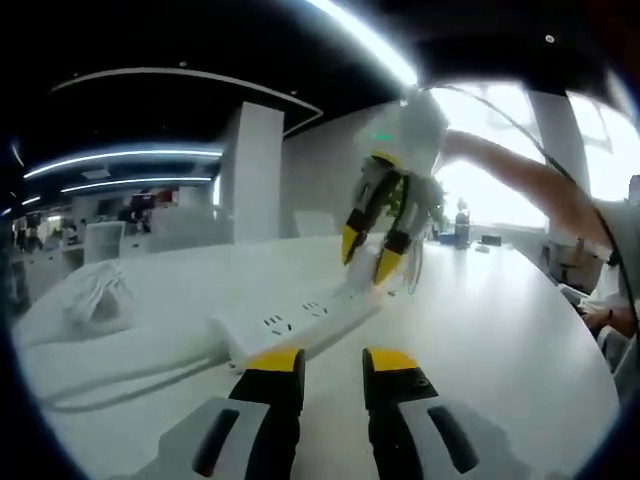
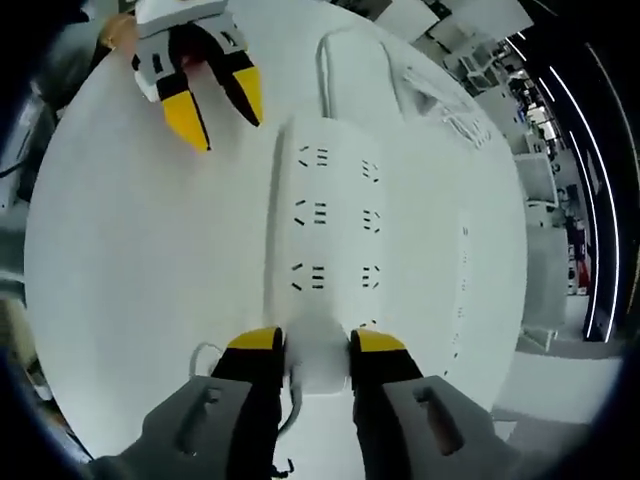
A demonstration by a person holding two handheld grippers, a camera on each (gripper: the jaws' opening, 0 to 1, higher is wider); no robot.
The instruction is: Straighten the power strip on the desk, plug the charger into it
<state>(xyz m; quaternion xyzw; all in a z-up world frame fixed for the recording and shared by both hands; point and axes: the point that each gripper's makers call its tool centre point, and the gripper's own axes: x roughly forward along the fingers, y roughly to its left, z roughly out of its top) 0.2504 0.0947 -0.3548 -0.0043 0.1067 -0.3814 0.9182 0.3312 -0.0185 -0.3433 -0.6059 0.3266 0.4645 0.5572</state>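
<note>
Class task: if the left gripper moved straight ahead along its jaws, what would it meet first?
Most likely the near end of the white power strip, which lies just beyond the left gripper; depth is uncertain.

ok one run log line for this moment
stage: straightening | right gripper: jaws astride power strip end | left gripper: open, near other end | charger: not plugged

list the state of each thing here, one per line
power strip: flat on the desk, sockets up, nothing plugged in, one end between the right tool's jaws
right tool: jaws closed against the strip's end
left tool: open, holding nothing, just off the strip's other end
strip cable: loose, curving across the desk
white bundle: lying on the desk, apart from the strip
desk: white, bare around the strip
</note>
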